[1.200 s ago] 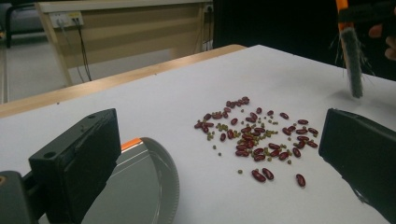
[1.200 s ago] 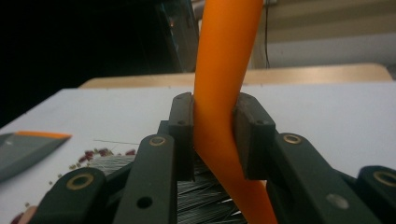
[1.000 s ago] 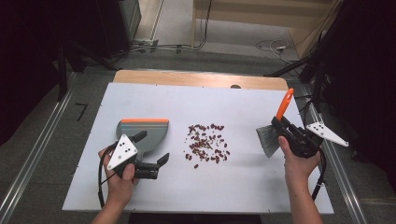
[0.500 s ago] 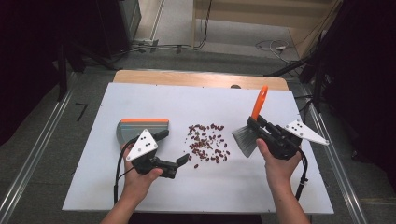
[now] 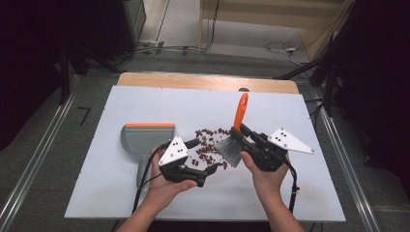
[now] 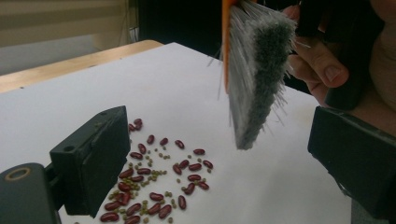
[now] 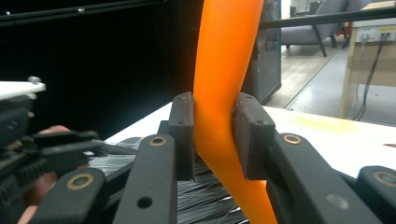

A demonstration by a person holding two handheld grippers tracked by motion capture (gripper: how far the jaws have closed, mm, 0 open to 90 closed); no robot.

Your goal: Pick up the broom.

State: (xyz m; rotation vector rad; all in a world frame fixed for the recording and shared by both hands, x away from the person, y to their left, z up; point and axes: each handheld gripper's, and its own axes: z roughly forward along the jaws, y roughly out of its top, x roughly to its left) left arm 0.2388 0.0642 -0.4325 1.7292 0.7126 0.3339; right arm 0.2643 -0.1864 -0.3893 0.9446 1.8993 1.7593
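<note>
High view, table: a white table [image 5: 121, 203] carries a scatter of red beans [image 5: 209, 147] near its middle

High view, dustpan: a grey dustpan [image 5: 145, 140] with an orange front edge lies flat to the left of the beans, its handle running toward the person and passing under the left hand

High view, left gripper: the left gripper [image 5: 205, 157] sits just on the near side of the beans, jaws spread wide, with nothing between them

High view, right gripper: the right gripper [image 5: 241, 135] holds the brush [image 5: 234, 140] by its orange handle, which points up and away from the person; the grey bristles hang at the right edge of the beans

Left gripper view, jaws: the two black jaws stand far apart, one low at the left and one at the right edge, empty

Left gripper view, beans: the red beans lie on the white surface between and ahead of the jaws, mixed with small greenish grains, possibly peas, too small to name for sure

Left gripper view, brush: the bristle head hangs above the surface to the right of the beans, its tips apparently clear of the table; the right hand [image 6: 327, 65] shows just behind it

Right gripper view, grip: the jaws are closed tight on the orange handle, one pad on each side, the handle rising between them

Right gripper view, bristles: grey bristles fan out below the jaws

Right gripper view, left hand: part of the left gripper and fingers [image 7: 39, 186] show at the left edge
</note>
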